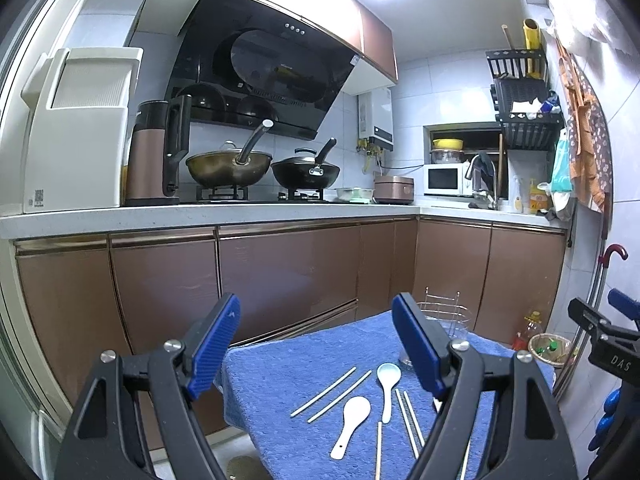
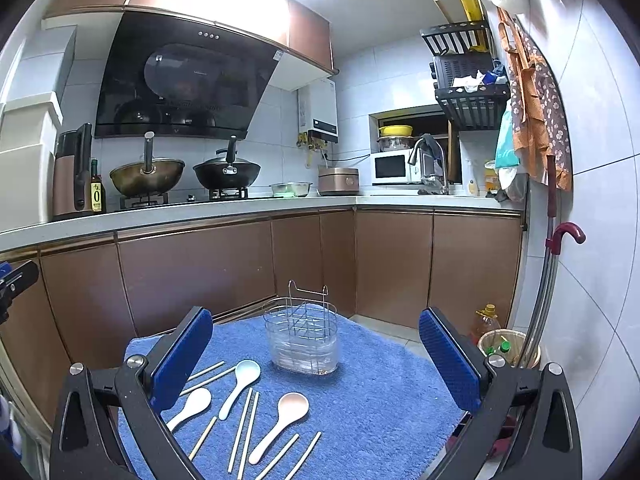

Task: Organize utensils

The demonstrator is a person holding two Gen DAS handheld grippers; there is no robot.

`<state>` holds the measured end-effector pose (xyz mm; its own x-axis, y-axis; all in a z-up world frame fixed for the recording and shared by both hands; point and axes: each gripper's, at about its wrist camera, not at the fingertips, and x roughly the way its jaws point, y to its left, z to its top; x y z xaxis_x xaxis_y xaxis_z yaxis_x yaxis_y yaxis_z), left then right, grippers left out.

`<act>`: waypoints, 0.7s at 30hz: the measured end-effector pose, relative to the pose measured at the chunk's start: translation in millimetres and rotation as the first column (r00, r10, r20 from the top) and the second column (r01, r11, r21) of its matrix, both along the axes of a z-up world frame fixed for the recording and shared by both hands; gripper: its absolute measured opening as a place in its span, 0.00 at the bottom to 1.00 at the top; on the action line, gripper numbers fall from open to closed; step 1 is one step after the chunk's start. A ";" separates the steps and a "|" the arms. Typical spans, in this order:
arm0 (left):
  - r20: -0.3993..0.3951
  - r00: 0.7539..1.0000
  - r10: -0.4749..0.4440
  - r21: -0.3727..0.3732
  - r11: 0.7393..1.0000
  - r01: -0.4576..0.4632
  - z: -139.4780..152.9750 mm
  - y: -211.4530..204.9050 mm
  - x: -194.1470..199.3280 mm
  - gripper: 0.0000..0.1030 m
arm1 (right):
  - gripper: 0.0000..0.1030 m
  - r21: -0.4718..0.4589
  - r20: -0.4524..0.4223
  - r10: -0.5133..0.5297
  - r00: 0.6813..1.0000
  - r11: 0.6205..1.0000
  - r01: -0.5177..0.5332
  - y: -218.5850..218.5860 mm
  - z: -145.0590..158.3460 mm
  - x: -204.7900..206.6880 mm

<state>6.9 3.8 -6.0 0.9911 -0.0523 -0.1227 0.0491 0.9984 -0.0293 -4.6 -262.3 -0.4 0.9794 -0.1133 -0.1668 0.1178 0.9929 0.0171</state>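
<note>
A blue towel (image 2: 368, 392) covers a small table. On it lie three white spoons (image 2: 280, 420) and several pale wooden chopsticks (image 2: 244, 424). A clear utensil holder with a wire frame (image 2: 302, 340) stands upright at the towel's far side, apart from the utensils. My right gripper (image 2: 316, 356) is open and empty above the towel, in front of the holder. My left gripper (image 1: 320, 344) is open and empty above the towel's left part. In the left wrist view the spoons (image 1: 388, 384) and chopsticks (image 1: 332, 394) lie between its fingers, and the holder (image 1: 444, 316) is partly hidden behind the right finger.
Brown kitchen cabinets (image 2: 200, 272) and a counter with woks (image 2: 148, 176) stand behind the table. A basket with bottles (image 2: 504, 346) and an oil bottle (image 2: 486, 320) sit on the floor at right, by the tiled wall and a red-handled umbrella (image 2: 566, 234).
</note>
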 end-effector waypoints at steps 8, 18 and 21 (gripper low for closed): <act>-0.015 1.000 -0.014 0.006 1.000 0.014 -2.7 -1.8 2.1 0.75 | 1.00 0.007 0.003 -0.005 1.000 1.000 0.005 -4.5 -2.7 -1.4; -0.028 1.000 -0.011 0.003 1.000 0.011 -5.0 -4.5 6.0 0.75 | 1.00 0.009 0.001 -0.007 1.000 1.000 0.007 -7.1 -3.8 -1.5; -0.034 0.999 -0.015 0.003 1.000 0.015 -4.6 -5.5 8.2 0.75 | 1.00 0.010 -0.001 -0.007 1.000 1.000 0.007 -8.2 -4.0 -1.3</act>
